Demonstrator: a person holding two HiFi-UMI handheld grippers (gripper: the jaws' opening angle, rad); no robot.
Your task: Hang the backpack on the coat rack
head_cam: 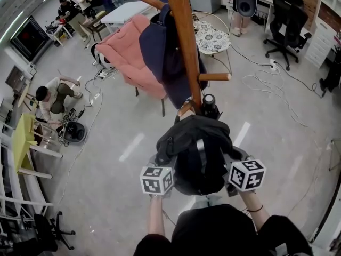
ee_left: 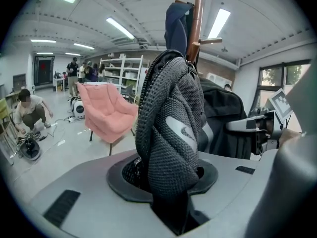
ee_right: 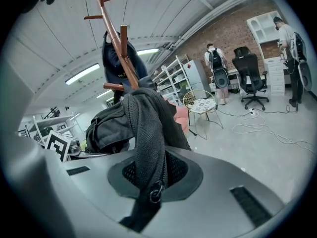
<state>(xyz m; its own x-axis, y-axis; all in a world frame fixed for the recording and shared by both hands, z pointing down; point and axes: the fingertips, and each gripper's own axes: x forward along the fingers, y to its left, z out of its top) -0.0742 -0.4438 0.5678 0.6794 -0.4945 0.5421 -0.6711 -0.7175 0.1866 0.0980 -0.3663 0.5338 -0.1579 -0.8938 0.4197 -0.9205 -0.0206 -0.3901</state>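
We hold the black backpack (head_cam: 197, 148) up close to the wooden coat rack (head_cam: 184, 41), below its bare peg (head_cam: 214, 77). Our left gripper (ee_left: 171, 182) pinches one mesh shoulder strap (ee_left: 168, 128), its jaws partly apart around the thick pad. Our right gripper (ee_right: 148, 192) is squeezed almost flat on the other strap (ee_right: 146, 143). A dark blue jacket (head_cam: 160, 52) hangs on the rack. We think no strap is over a peg yet, so the hanging is left to do.

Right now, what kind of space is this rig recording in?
Looks like a shared lab or studio workspace, not a home. Loose cables run across a bare floor, a rolling office chair sits by the desks, open shelving lines the back wall, and a crouching person works on gear.
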